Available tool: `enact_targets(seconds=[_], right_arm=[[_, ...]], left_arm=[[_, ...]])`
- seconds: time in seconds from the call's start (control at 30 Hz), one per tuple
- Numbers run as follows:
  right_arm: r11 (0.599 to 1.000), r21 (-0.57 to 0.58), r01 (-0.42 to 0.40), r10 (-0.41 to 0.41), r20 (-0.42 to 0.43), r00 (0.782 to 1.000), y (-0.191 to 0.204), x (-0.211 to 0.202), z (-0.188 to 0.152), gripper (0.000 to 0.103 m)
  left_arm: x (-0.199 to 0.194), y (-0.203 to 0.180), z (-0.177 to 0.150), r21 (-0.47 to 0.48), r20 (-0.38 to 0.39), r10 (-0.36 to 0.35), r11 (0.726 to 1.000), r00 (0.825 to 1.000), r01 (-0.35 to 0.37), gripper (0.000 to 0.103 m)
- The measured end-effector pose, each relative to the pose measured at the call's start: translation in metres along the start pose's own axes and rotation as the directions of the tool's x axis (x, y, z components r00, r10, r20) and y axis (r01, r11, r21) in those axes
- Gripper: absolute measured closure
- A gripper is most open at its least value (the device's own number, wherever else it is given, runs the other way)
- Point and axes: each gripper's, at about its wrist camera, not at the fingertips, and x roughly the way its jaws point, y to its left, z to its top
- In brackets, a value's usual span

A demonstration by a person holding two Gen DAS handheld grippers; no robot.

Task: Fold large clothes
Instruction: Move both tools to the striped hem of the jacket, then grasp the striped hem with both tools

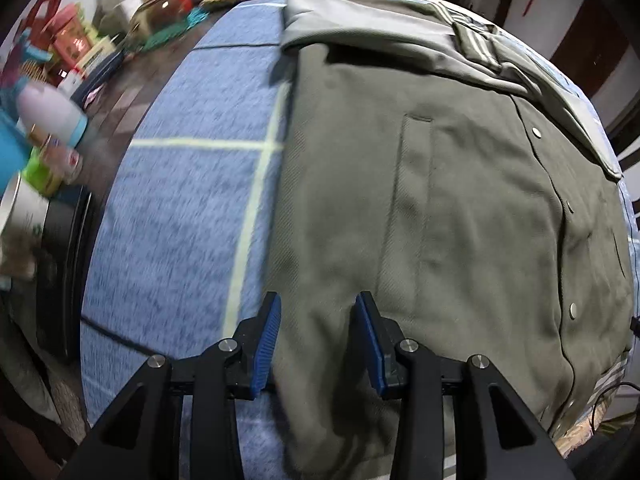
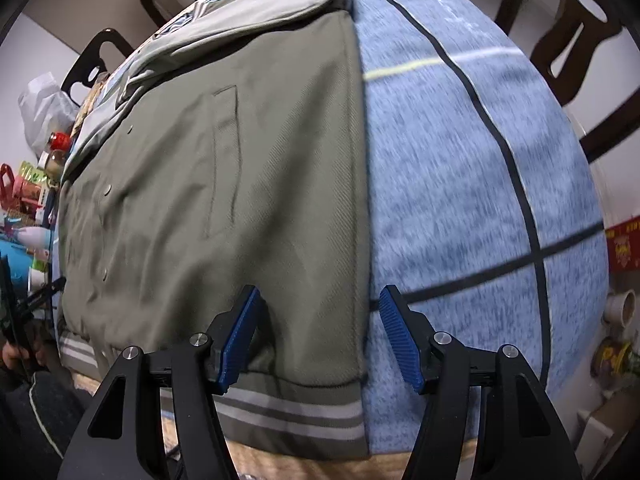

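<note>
The left gripper hangs low over the near left edge of the jacket, its blue pads spread with a wide gap between them and nothing held; cloth shows between the jaws but neither pad pinches it. Off to its left, cluttered jars and cups crowd the table beside the blue checked cloth.

The olive jacket lies flat on that cloth, front up, snaps running down its placket, both sleeves apparently folded across the chest at the far end.

To the right, the right gripper is likewise wide open and empty, straddling the jacket's right side edge just above the striped hem: one pad over fabric, the other over bare blue cloth.

The risks, as I judge them:
- If either gripper closes too shallowly, it may catch only the top layer, so the front panel lifts while the back stays down and the fold bunches.
- The right gripper, straddling the edge, could pinch the blue cloth along with the jacket and drag the covering.
- Uneven lifting could spill the folded sleeves.
- A wide leftward swing might knock the clutter.
</note>
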Motion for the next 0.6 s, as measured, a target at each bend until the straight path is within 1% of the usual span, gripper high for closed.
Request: enact_targets(seconds=[0.07,0.17,0.27,0.33,0.37,0.43,0.5,0.57,0.6], right_arm=[[1.0,0.01,-0.003,0.003,0.007,1.0,-0.004,-0.002,-0.003,0.04],[0.999,0.033,-0.021,0.021,0.009,1.0,-0.012,-0.004,-0.009,0.04],[0.999,0.041,-0.036,0.036,-0.006,0.999,-0.015,-0.004,-0.016,0.04],[0.997,0.044,-0.063,0.064,-0.026,0.998,-0.015,-0.005,-0.022,0.04],[0.995,0.049,-0.087,0.089,-0.044,0.995,-0.015,-0.005,-0.025,0.04],[0.987,0.061,-0.151,0.156,-0.095,0.983,-0.012,-0.002,-0.034,0.04],[0.986,0.051,-0.16,0.165,-0.115,0.98,-0.009,-0.003,-0.04,0.04],[0.979,0.084,-0.185,0.196,-0.15,0.969,-0.011,-0.001,-0.042,0.041],[0.978,0.098,-0.186,0.2,-0.155,0.968,-0.012,-0.001,-0.042,0.046]], left_arm=[[-0.003,0.006,-0.005,-0.014,-0.002,0.016,1.0,1.0,-0.016,0.061],[-0.008,0.017,-0.014,-0.034,0.002,0.028,0.999,1.0,-0.028,0.056],[-0.006,0.028,-0.025,-0.053,-0.03,0.037,0.998,0.999,-0.038,0.055],[-0.005,0.032,-0.032,-0.073,-0.049,0.018,0.997,0.999,-0.021,0.052],[-0.005,0.033,-0.035,-0.083,-0.06,0.001,0.997,0.998,-0.006,0.052],[-0.004,0.034,-0.041,-0.097,-0.08,-0.026,0.995,0.996,0.019,0.052],[-0.003,0.034,-0.048,-0.114,-0.097,-0.057,0.992,0.994,0.046,0.052],[-0.003,0.033,-0.054,-0.122,-0.104,-0.08,0.99,0.991,0.067,0.052],[-0.003,0.034,-0.056,-0.124,-0.103,-0.085,0.99,0.991,0.072,0.052]])
